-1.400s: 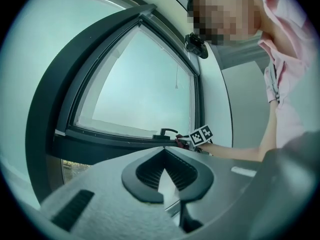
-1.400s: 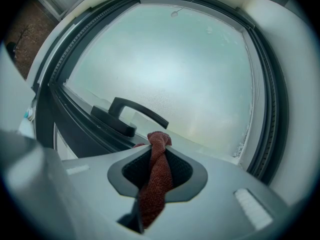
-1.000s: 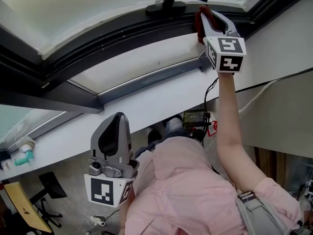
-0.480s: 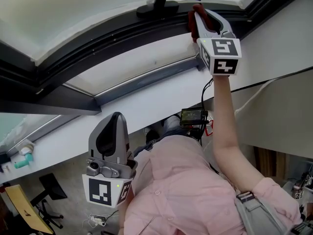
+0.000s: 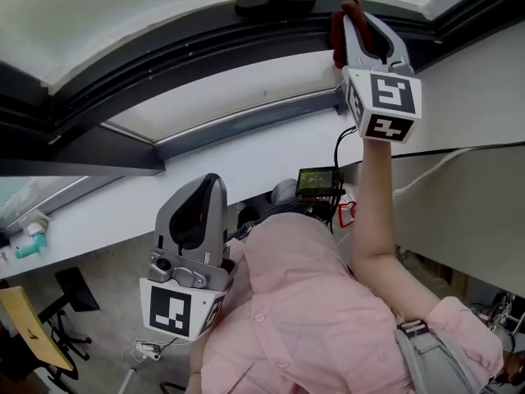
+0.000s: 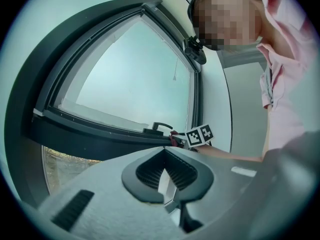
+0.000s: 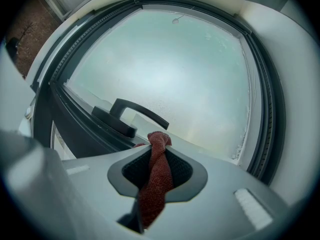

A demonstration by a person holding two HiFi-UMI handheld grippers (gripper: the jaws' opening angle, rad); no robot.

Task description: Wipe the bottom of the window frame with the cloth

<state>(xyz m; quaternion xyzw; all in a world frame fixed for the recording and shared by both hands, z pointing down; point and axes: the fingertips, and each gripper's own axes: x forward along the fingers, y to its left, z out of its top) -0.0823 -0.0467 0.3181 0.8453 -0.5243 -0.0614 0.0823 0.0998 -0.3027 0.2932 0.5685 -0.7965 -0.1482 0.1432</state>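
Cloth mostly covered, frame cropped, sill clutter unreadable.
From the head view the dark red knitted cloth [image 5: 336, 39] shows only as a scrap beside the right gripper [image 5: 354, 19], which covers where it meets the dark grey metal window frame [image 5: 164, 62]; the frame runs off both side edges. Small teal-and-white items [image 5: 29, 243] at the left end of the white sill [image 5: 107, 212] are too small to identify. Yellow board [image 5: 33, 335] is cut by the bottom-left corner.

Soft daylight comes through the frosted pane [image 7: 165, 69]; both gripper views bulge and darken at edges.
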